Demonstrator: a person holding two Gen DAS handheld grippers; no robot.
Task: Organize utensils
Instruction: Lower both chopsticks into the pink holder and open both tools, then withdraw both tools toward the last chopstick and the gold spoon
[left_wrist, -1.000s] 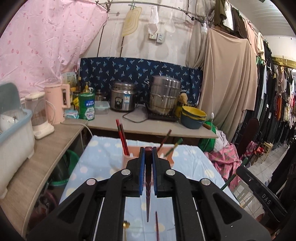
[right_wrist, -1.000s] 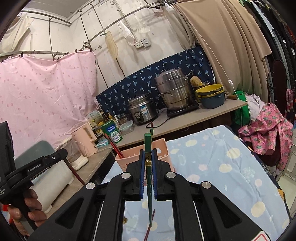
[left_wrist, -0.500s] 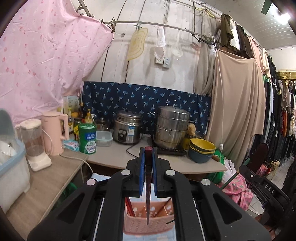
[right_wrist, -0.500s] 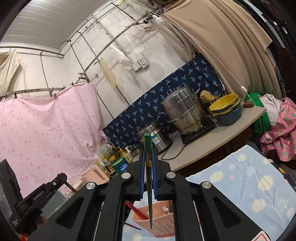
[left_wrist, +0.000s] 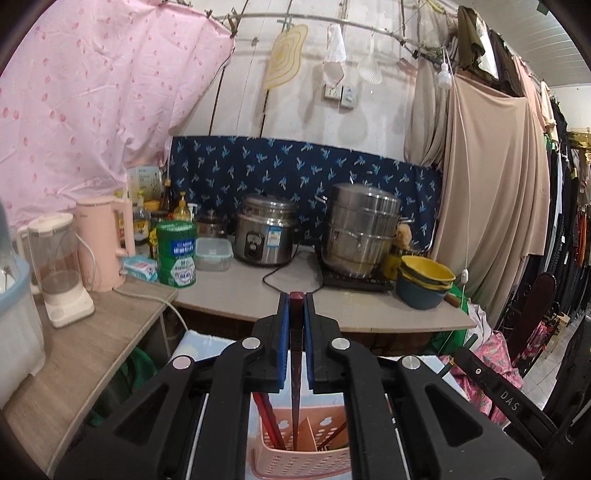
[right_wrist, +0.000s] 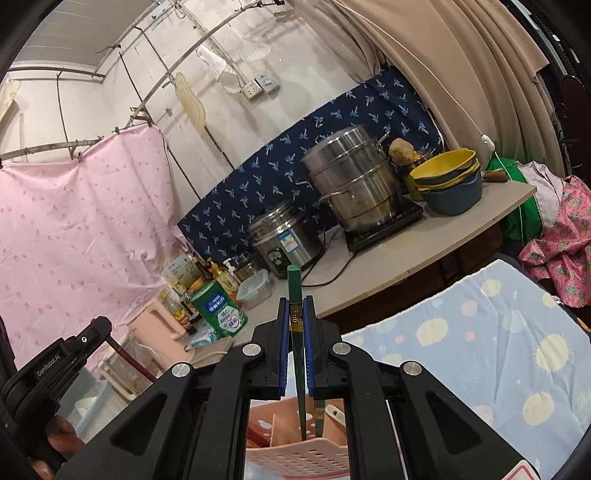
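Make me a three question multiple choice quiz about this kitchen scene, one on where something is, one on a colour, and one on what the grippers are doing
1. Where is the pink basket?
A. Directly below the left gripper
B. On the counter beside the rice cooker
C. Hanging from the rail

2. What colour is the chopstick in the right gripper?
A. Yellow
B. Green
C. White

3. What state is the left gripper in?
A. Wide open, holding nothing
B. Shut on a spoon
C. Shut on a dark red chopstick

Answers:
1. A, the basket shows under the left gripper, the held chopstick's tip pointing down into it.
2. B, a green stick stands upright between the blue pads.
3. C, the pads press on a dark red stick from both sides.
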